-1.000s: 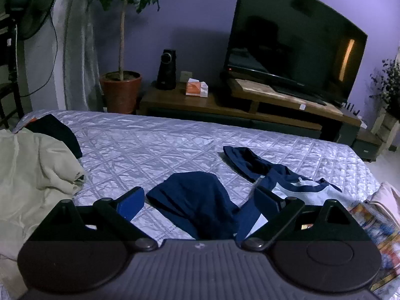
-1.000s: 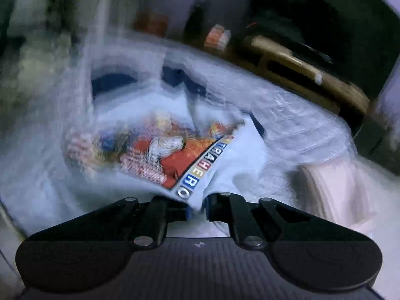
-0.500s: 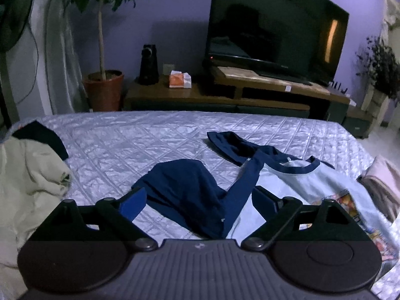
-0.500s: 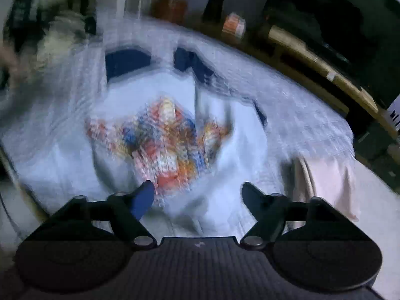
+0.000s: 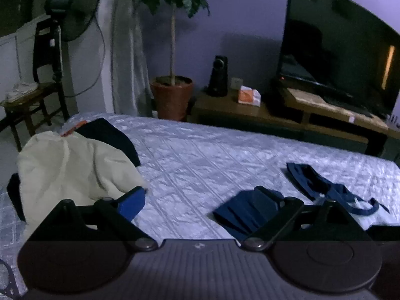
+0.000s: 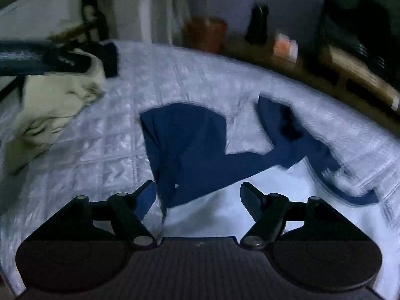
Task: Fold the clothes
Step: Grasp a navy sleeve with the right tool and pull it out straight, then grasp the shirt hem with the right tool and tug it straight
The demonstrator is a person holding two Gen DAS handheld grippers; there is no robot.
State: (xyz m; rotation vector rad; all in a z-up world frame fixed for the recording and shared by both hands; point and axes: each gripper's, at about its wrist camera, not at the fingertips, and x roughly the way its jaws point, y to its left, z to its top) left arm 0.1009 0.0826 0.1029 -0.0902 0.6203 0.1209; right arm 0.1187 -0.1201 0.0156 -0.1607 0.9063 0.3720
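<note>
A light blue T-shirt with navy sleeves and collar lies spread on the quilted bed; its navy left sleeve (image 6: 185, 145) and pale body (image 6: 225, 215) fill the middle of the right wrist view. My right gripper (image 6: 198, 196) is open just above the shirt's shoulder, with nothing between its fingers. In the left wrist view the same navy sleeve (image 5: 240, 212) and collar (image 5: 360, 205) show at the lower right. My left gripper (image 5: 200, 200) is open over bare quilt, left of the sleeve, holding nothing.
A cream garment (image 5: 70, 172) over a dark one (image 5: 110, 135) is heaped at the bed's left. Beyond the bed's far edge stand a potted plant (image 5: 172, 95), a low wooden TV bench (image 5: 287, 115) with a television (image 5: 340, 50), a fan (image 5: 70, 7) and a chair (image 5: 32, 95).
My right gripper opened, let go of the shirt's hem and swung up to the shoulder and sleeve end. My left gripper turned left, toward the cream pile, and stayed open.
</note>
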